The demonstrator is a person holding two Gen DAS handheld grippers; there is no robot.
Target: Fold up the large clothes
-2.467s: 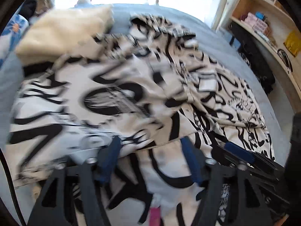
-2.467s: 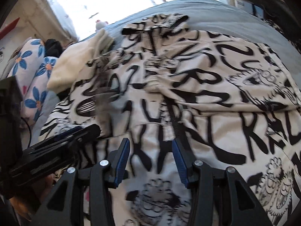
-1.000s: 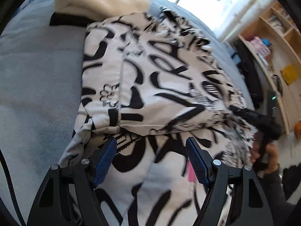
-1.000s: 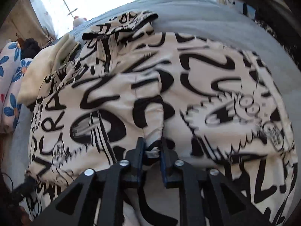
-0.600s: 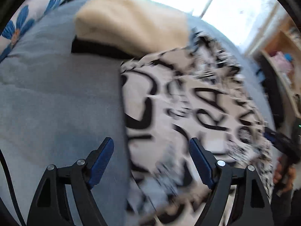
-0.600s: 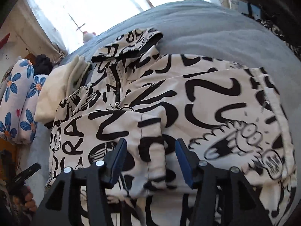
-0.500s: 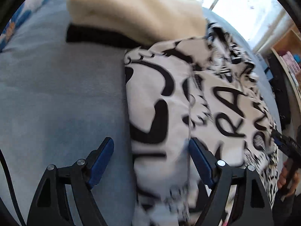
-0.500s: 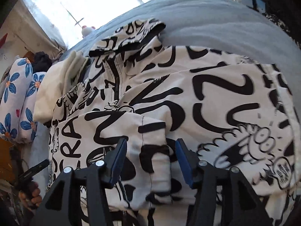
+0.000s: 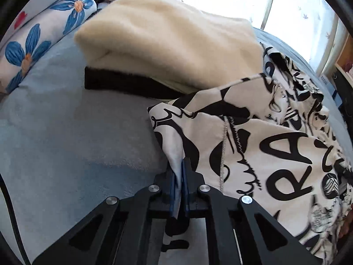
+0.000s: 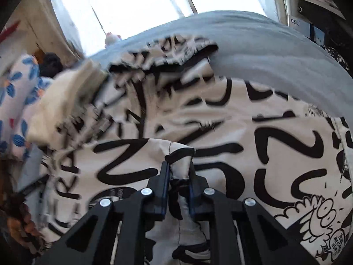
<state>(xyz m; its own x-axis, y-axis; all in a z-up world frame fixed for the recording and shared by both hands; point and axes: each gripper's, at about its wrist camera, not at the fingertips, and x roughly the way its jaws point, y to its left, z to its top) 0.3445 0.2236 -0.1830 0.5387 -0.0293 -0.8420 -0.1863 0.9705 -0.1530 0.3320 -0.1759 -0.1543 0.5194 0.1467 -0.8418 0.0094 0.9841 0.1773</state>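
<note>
A large cream garment with black graffiti lettering (image 9: 264, 154) lies partly folded on a blue-grey bed (image 9: 66, 143). My left gripper (image 9: 179, 170) is shut on the garment's left folded edge, where a flap of cloth runs between the blue pads. In the right wrist view the same garment (image 10: 264, 143) fills the frame, blurred at the upper left. My right gripper (image 10: 178, 172) is shut on a bunched fold of the garment near its middle.
A folded cream fleece on a black layer (image 9: 172, 50) lies just beyond the garment. Blue-flowered pillows (image 9: 39, 33) sit at the far left. A bright window (image 10: 132, 4) is behind the bed, and shelves (image 9: 344, 55) stand at the right.
Both grippers were open half a second ago. Each has closed on the garment: the left on its left edge, the right on a fold near the middle. The right view is blurred by motion.
</note>
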